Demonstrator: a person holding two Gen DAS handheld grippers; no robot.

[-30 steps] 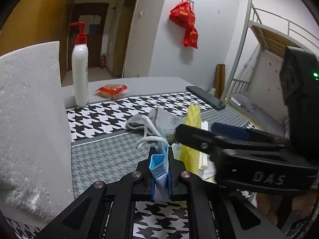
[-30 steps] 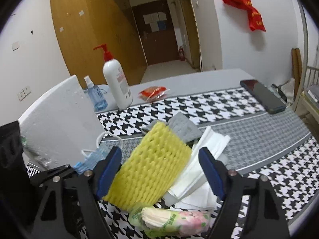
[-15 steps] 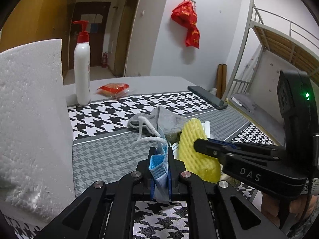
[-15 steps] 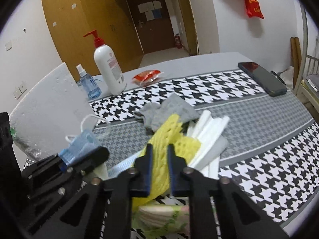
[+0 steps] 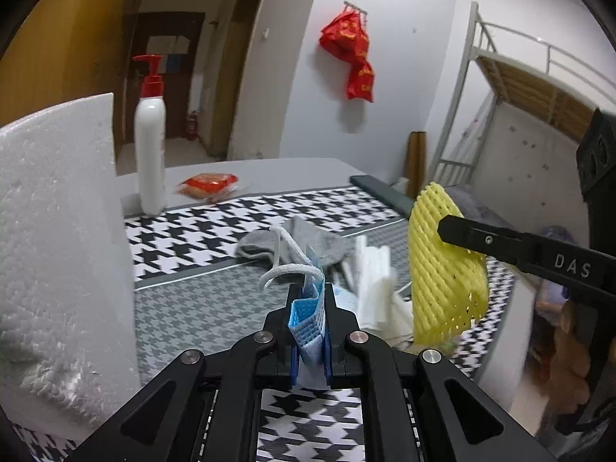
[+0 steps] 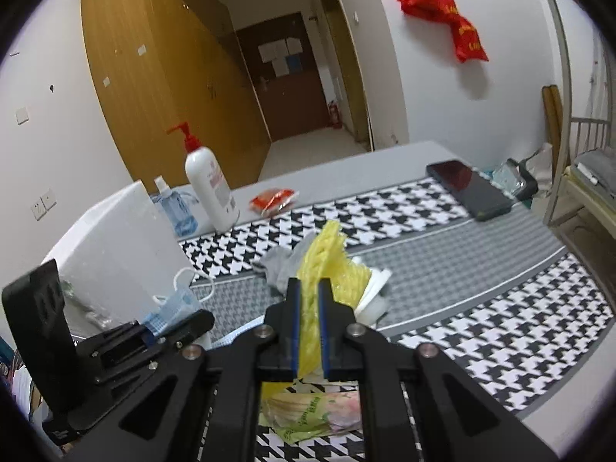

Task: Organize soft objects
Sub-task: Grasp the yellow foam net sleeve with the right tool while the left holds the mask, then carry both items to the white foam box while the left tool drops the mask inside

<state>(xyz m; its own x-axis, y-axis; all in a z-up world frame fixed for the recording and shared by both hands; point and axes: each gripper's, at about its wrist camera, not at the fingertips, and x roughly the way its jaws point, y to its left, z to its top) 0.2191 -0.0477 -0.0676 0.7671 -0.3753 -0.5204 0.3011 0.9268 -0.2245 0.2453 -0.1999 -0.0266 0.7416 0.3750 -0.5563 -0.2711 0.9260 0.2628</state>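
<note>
My left gripper [image 5: 308, 300] is shut on a blue face mask [image 5: 306, 317] with white ear loops and holds it above the houndstooth cloth. It also shows in the right wrist view [image 6: 192, 317] with the mask [image 6: 171, 308]. My right gripper [image 6: 308, 292] is shut on a yellow foam net sleeve [image 6: 327, 254] and has it lifted off the table; the sleeve [image 5: 442, 269] hangs from it in the left wrist view. A grey sock [image 5: 304, 240] and white foam sheets [image 5: 375, 288] lie on the cloth. A tissue pack [image 6: 308, 410] lies under my right gripper.
A white styrofoam box [image 5: 50, 250] stands at the left. A pump bottle [image 6: 210, 184], a blue spray bottle [image 6: 173, 208] and a red snack packet [image 6: 273, 200] stand at the back. A black phone [image 6: 467, 188] lies at the far right. A bunk bed [image 5: 519, 115] is beyond the table.
My right gripper closed on the yellow foam sleeve and lifted it up off the pile. My left gripper kept the mask and hardly moved.
</note>
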